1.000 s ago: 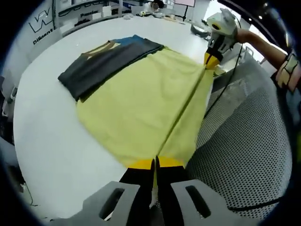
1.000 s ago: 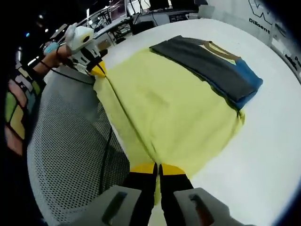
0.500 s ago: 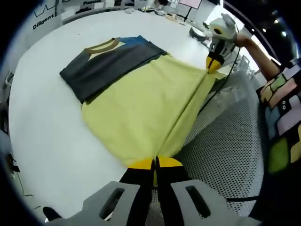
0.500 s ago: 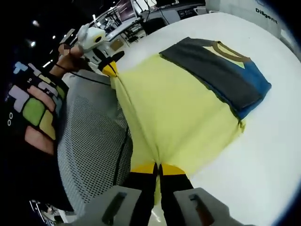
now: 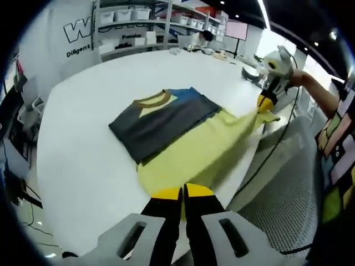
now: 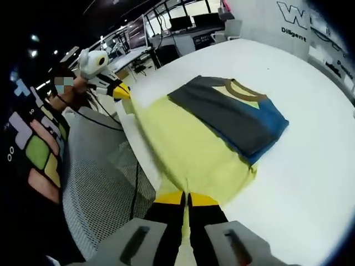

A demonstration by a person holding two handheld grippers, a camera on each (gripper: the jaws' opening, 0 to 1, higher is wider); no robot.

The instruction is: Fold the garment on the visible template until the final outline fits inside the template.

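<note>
both grippers have lifted the garment's (image 5: 183, 144) yellow hem off the table (image 5: 83, 166).

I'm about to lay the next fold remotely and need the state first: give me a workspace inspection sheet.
Surface: round white table, bare around the garment.
Job's things: shirt, grey, blue and yellow, collar end folded flat; yellow hem end lifted off the table. No template outline that I can make out.
Clutter: nothing seen near the shirt.
Grippers: left gripper and right gripper each shut on the yellow hem.
Cables: black cable over the mesh chair.
Surroundings: shelves, monitors, lettered wall.
</note>
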